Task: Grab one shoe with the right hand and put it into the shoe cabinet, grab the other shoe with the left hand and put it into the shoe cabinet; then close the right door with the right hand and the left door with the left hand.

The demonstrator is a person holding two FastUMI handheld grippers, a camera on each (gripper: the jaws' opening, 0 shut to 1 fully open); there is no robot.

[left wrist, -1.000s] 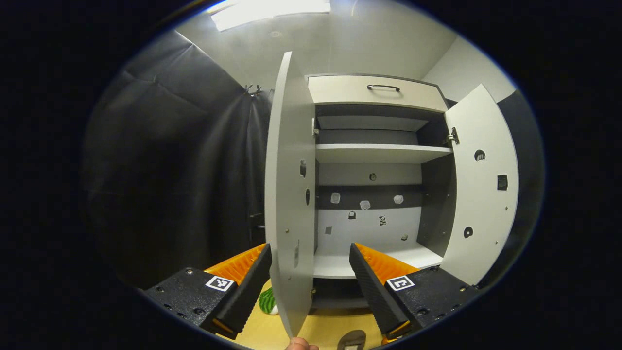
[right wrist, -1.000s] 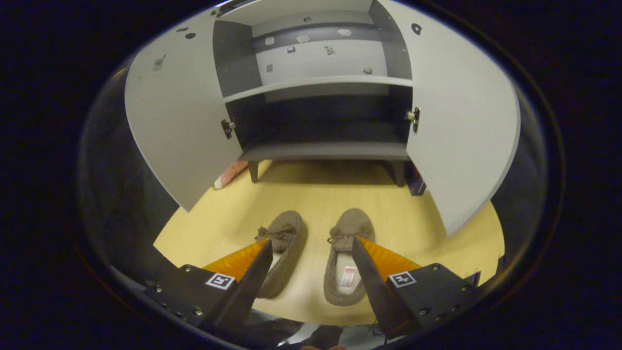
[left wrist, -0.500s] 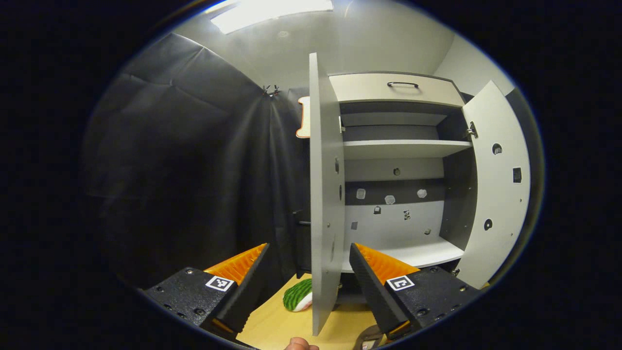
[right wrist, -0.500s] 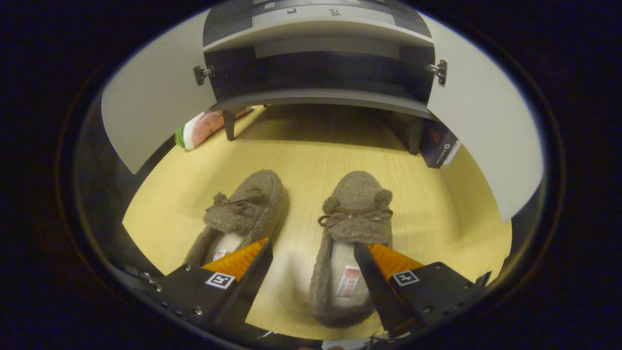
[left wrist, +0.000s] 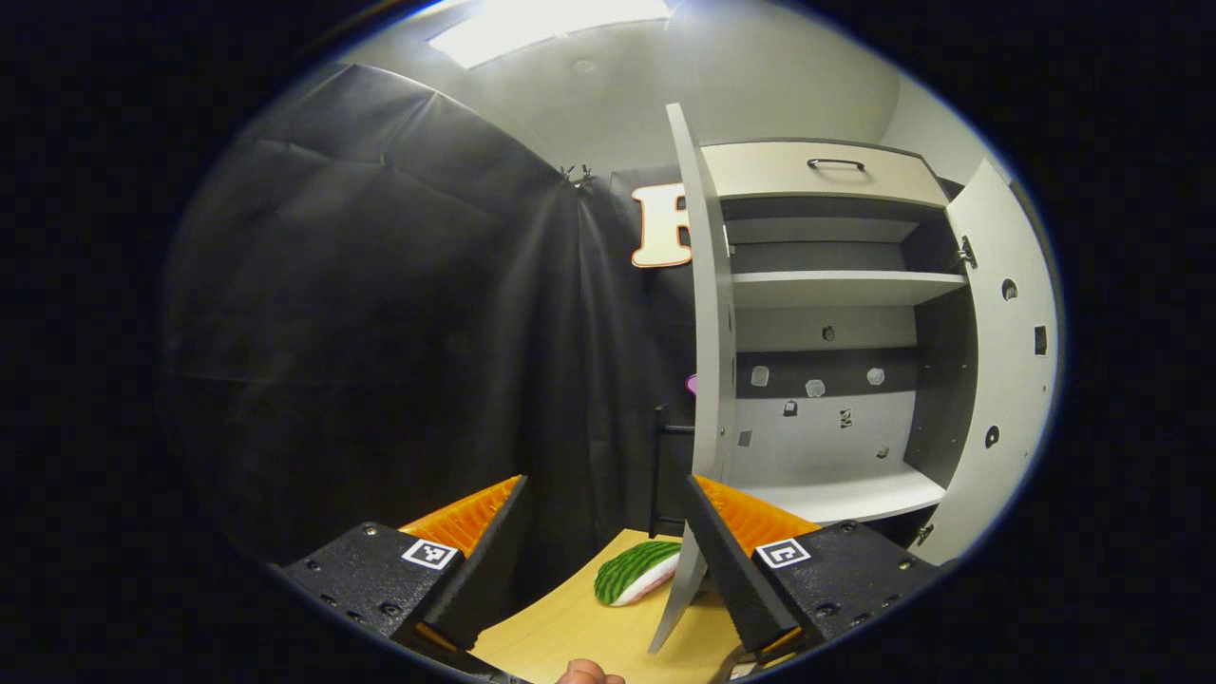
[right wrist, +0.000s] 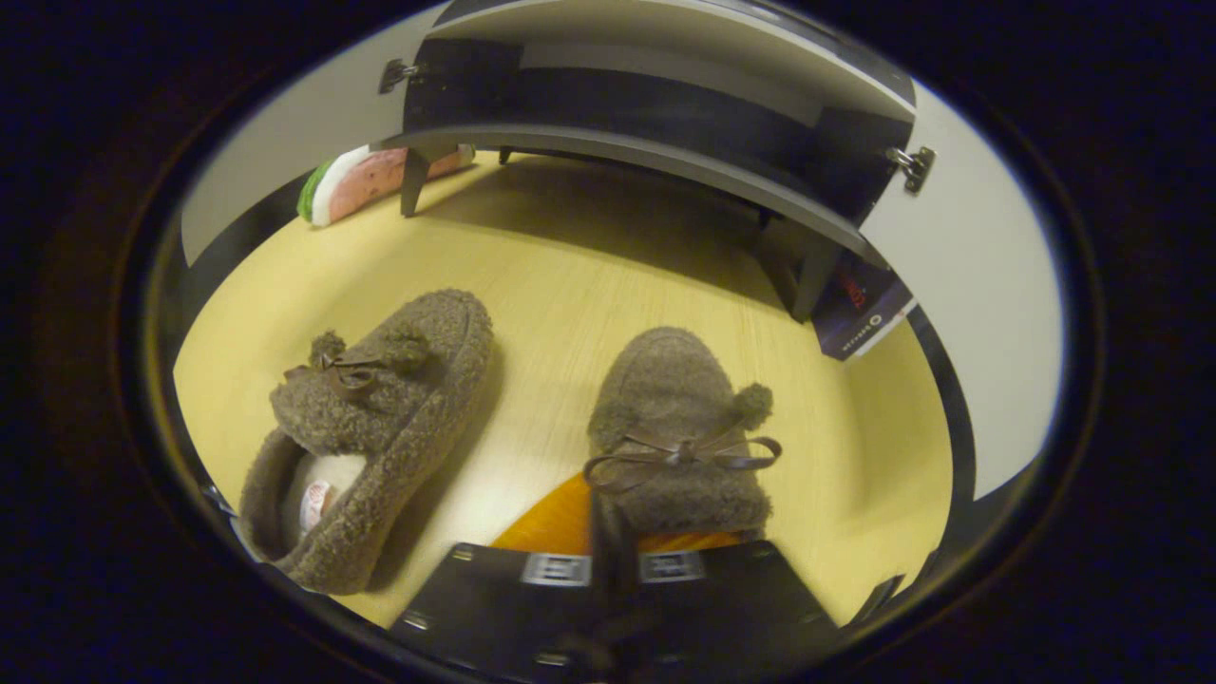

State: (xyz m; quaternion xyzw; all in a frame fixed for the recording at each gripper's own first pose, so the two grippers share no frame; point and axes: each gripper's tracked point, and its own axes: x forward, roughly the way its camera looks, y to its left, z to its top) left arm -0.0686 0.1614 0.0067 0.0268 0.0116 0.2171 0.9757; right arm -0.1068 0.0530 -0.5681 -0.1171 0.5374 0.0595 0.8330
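Two brown fluffy slippers with bows lie on the yellow wooden floor in front of the cabinet. In the right gripper view, my right gripper point(right wrist: 608, 532) is shut on the right shoe point(right wrist: 674, 399), its fingers pressed together at the rim of the shoe's opening. The left shoe point(right wrist: 380, 408) lies free beside it, toe pointing at the cabinet point(right wrist: 646, 157). In the left gripper view, my left gripper point(left wrist: 604, 494) hangs open and empty in the air. It faces the shoe cabinet point(left wrist: 836, 285), whose left door point(left wrist: 708, 332) stands edge-on and whose right door point(left wrist: 1007, 361) is swung wide.
A watermelon-slice toy point(right wrist: 361, 180) lies by the cabinet's left leg, seen too in the left gripper view point(left wrist: 636, 570). A dark blue packet point(right wrist: 864, 309) leans by the right leg. The cabinet has a drawer point(left wrist: 826, 171) on top and white shelves. Black cloth hangs left.
My right gripper has come down and shut on the right shoe; it was open above both shoes before. The left gripper view has swung leftwards, so the cabinet sits further right.
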